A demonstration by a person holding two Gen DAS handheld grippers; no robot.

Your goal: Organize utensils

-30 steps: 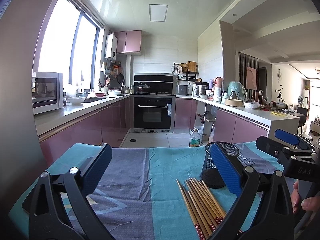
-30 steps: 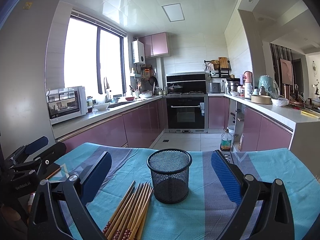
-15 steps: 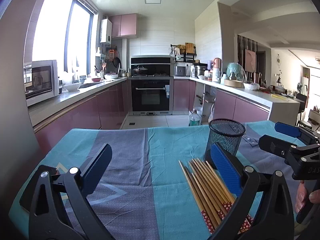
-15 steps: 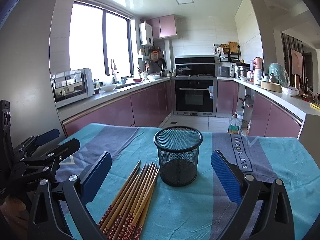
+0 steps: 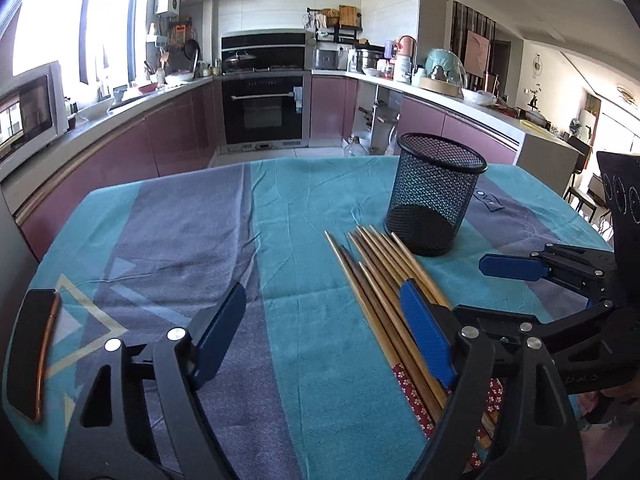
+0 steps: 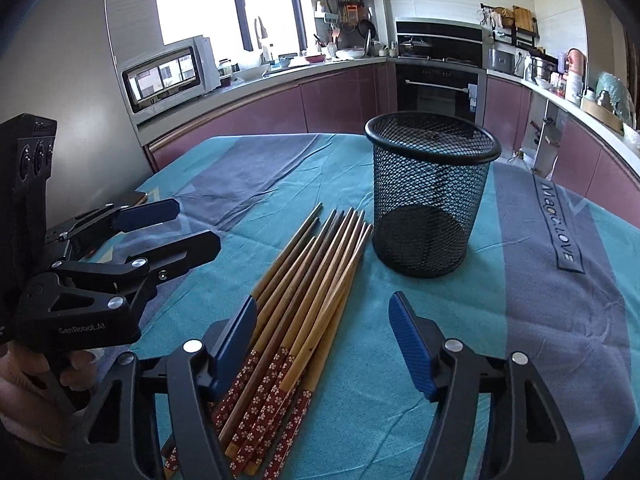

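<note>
Closing but not yet gripping, left hand-held gripper (image 5: 320,332) with jaws well apart above the cloth-covered tabletop (image 5: 168,216); nothing but bare teal-and-grey cloth between its blue pads; right-side finger hanging over the near part of the chopsticks (image 5: 384,288), contact impossible to tell; bundle lying outside the gap, to its right.

Closing likewise, right hand-held gripper (image 6: 324,332), jaws wide and pressing on nothing; left-side finger above the patterned red ends of the chopsticks (image 6: 312,280), several sticks lying within the gap under it, the right-side finger over bare cloth, clear of the bundle; touch on the wood not readable.

Lying flat in a loose fan toward the middle of the tabletop, tips pointing to the far edge and stopping just beside the base of the black mesh cup (image 6: 432,200); cup upright, nothing seen inside, slightly right of centre.

Resting by the left edge of the tabletop, a dark phone (image 5: 30,352).

Gripped from below by a person's hand (image 6: 44,384), the left tool's handle in the right wrist view.
</note>
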